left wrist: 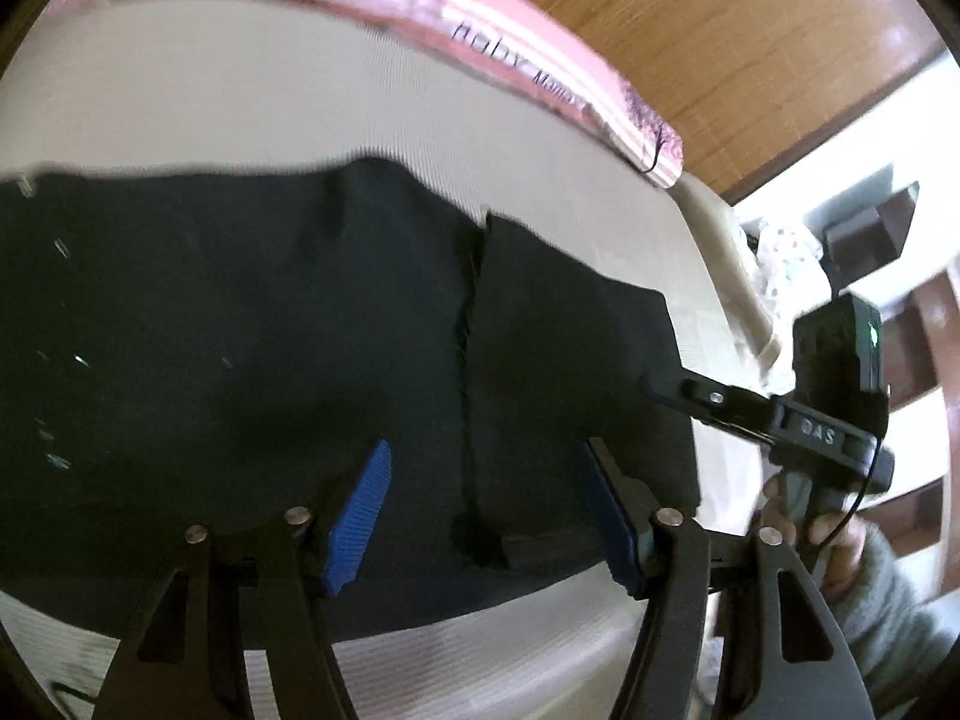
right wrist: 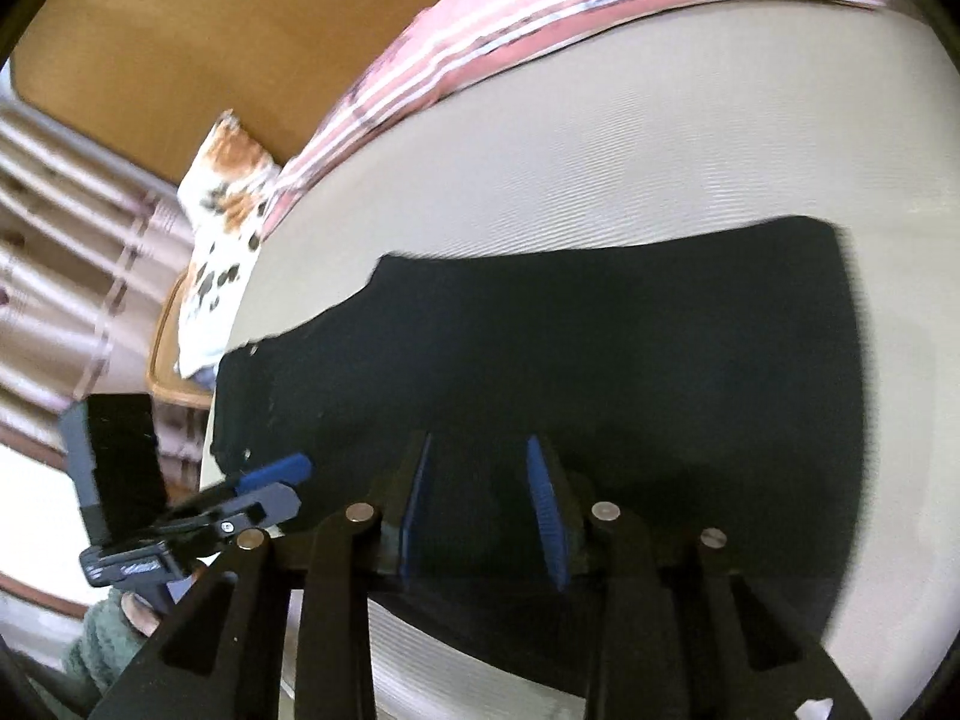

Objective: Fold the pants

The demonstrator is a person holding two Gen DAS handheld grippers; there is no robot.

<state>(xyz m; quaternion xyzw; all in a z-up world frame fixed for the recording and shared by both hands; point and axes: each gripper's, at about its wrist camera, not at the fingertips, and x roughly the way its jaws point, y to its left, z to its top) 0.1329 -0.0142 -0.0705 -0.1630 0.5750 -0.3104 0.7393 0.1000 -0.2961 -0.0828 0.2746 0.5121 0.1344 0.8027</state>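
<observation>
— Where are your hands?
— My left black two-finger gripper with blue ribbed pads (left wrist: 486, 516) tilts down, jaws apart; my right black gripper with blue pads (right wrist: 483, 516) tilts down too, jaws parted, pads pressing nothing.

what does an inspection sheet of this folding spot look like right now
surface: cream ribbed mattress, mostly bare
job's things: black fabric pants lying flat, already folded over
clutter: nothing seen on the mattress beyond the pants
grippers: left gripper open above the pants, gripping nothing; right gripper open above the pants, gripping nothing
cables: thin black cable hanging off the right gripper
surroundings: pink striped blanket along the far edge, brown wooden headboard, spotted white pillow
</observation>
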